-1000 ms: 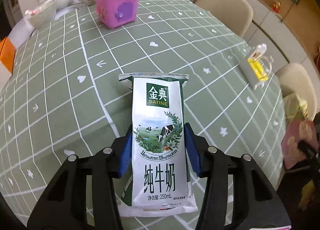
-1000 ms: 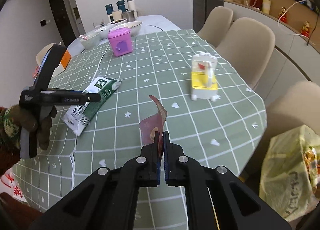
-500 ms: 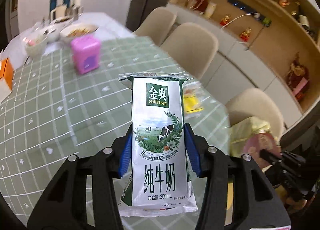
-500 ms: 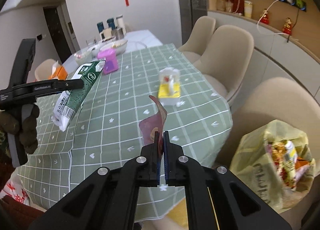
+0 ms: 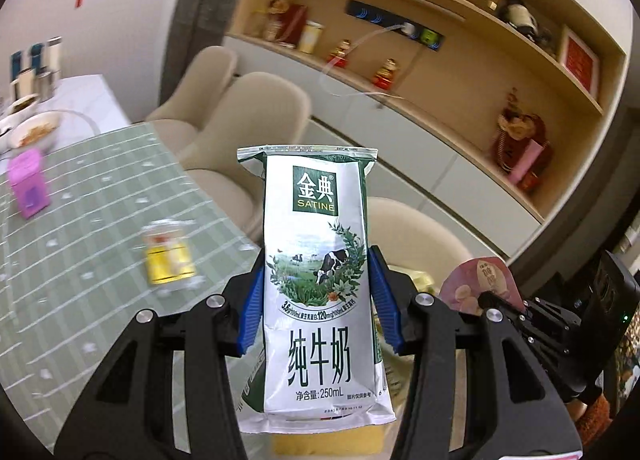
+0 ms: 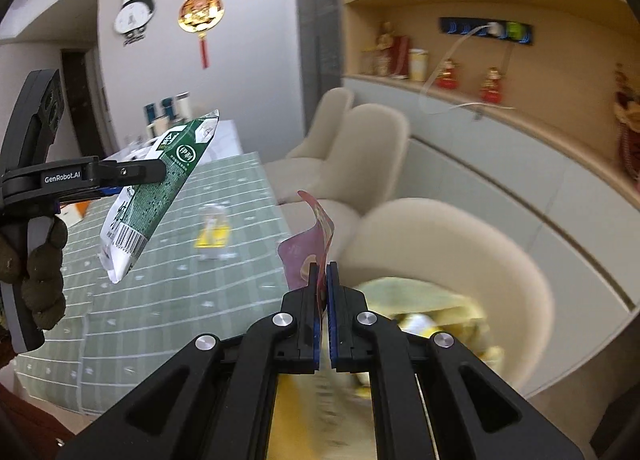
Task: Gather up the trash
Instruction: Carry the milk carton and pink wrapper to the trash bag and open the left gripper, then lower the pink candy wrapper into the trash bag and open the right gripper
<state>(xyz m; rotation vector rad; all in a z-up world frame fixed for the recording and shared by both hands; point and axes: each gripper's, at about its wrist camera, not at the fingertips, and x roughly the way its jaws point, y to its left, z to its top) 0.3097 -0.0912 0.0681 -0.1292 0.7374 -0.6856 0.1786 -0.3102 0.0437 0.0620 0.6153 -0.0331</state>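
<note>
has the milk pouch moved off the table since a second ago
Yes. The milk pouch, clamped in the left gripper, has risen off the green tablecloth and swung toward the chairs.

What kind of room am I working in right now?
Most likely a home dining room: a table under a green checked tablecloth, beige padded chairs beside it, and built-in wooden shelves holding figurines and bottles.

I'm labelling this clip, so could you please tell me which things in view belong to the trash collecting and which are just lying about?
Part of the job:
- milk pouch, clamped in left gripper
- pink wrapper, pinched in right gripper
- yellow trash bag on the chair

Just lying about:
- purple box
- yellow container
- bowl
</note>
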